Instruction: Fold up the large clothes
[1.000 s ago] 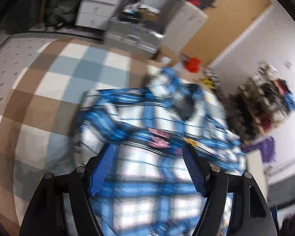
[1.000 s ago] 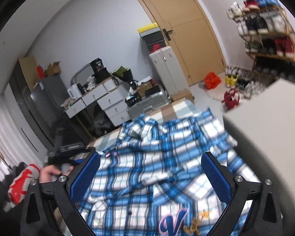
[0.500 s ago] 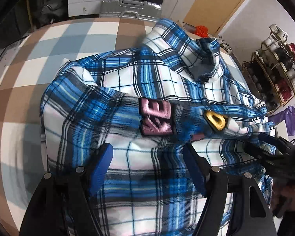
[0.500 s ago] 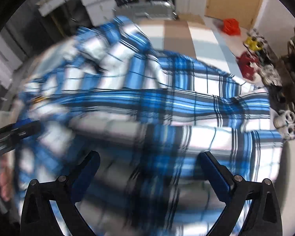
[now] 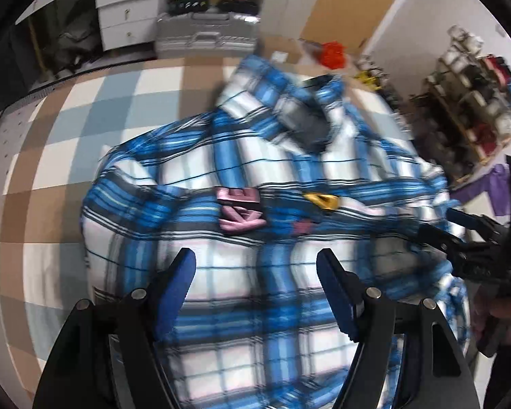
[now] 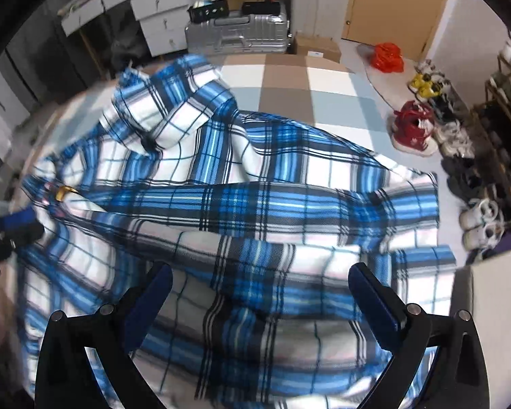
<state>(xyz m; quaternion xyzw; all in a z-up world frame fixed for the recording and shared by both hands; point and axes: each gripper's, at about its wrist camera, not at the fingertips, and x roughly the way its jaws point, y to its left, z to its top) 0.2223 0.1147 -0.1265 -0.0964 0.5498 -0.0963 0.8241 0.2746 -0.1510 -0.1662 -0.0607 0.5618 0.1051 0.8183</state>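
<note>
A large blue, white and black plaid flannel shirt (image 5: 276, 225) lies spread on a bed covered with a brown, pale blue and white checked sheet (image 5: 95, 109). Its collar (image 5: 289, 112) points toward the far edge of the bed, and one sleeve (image 6: 289, 201) is folded across the body of the shirt. Pink fabric letter patches (image 5: 239, 209) and a small yellow patch (image 5: 322, 200) sit on the chest, close to each other.

The left tool (image 5: 255, 272), black with blue finger pads, hangs tilted steeply down over the lower part of the shirt. Its jaws stand partly apart, with nothing between them; the pads do not press on the cloth. The right tool (image 6: 259, 283) hangs the same way above the shirt's hem side, jaws wide apart and gripping nothing. In the left wrist view the right tool (image 5: 466, 238) shows at the right edge, its tip near the shirt's side, with the person's hand (image 5: 500, 317) on its grip; whether the tip touches the cloth cannot be told.

Beyond the bed stand a silver hard-shell suitcase (image 6: 236, 34) lying on its side, a white chest of drawers (image 5: 127, 3) and a tan wooden door (image 6: 397, 3). To the right of the bed, red and white sneakers (image 6: 414, 127) sit on the floor beside a metal shoe rack (image 6: 497, 129).
</note>
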